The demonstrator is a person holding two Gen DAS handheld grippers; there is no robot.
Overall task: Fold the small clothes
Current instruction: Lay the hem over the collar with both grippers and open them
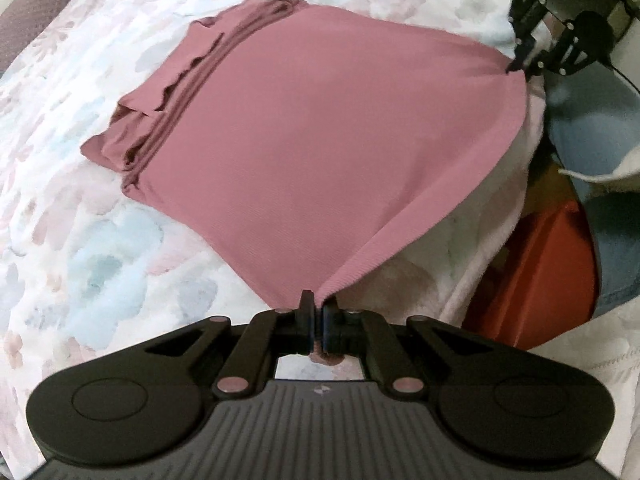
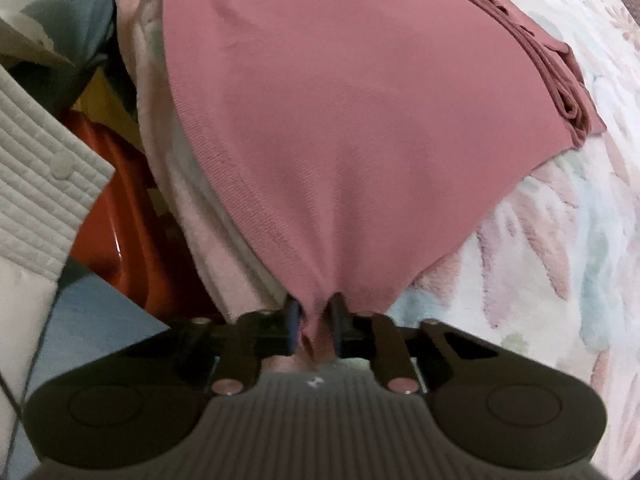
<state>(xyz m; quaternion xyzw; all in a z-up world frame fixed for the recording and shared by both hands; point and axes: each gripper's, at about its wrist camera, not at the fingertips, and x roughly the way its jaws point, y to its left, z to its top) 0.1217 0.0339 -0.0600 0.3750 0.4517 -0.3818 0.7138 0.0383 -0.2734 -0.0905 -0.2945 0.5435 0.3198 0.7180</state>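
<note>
A bed covered in a pale floral quilted spread [image 1: 80,240] carries the work, and its near edge runs under the stretched cloth, with an orange-red plastic bin [image 1: 536,272] on the floor beyond that edge. On the bed lies the dusty-pink ribbed knit garment [image 1: 304,128]: its far part rests in a stack of folded layers toward the middle of the bed, while its near hem is lifted and drawn taut out past the bed's edge.

The left gripper [image 1: 318,312] has its jaws clenched on one corner of that hem, a pinch of pink fabric showing between them. The right gripper [image 2: 314,322] likewise grasps the other corner, cloth bunched between its jaws.

This looks like the middle of a fold: both corners are held and the free half is tensioned. The next move probably calls for carrying both corners together, level and in step, over onto the stacked part, keeping the span even so the edge lands square before letting go.
</note>
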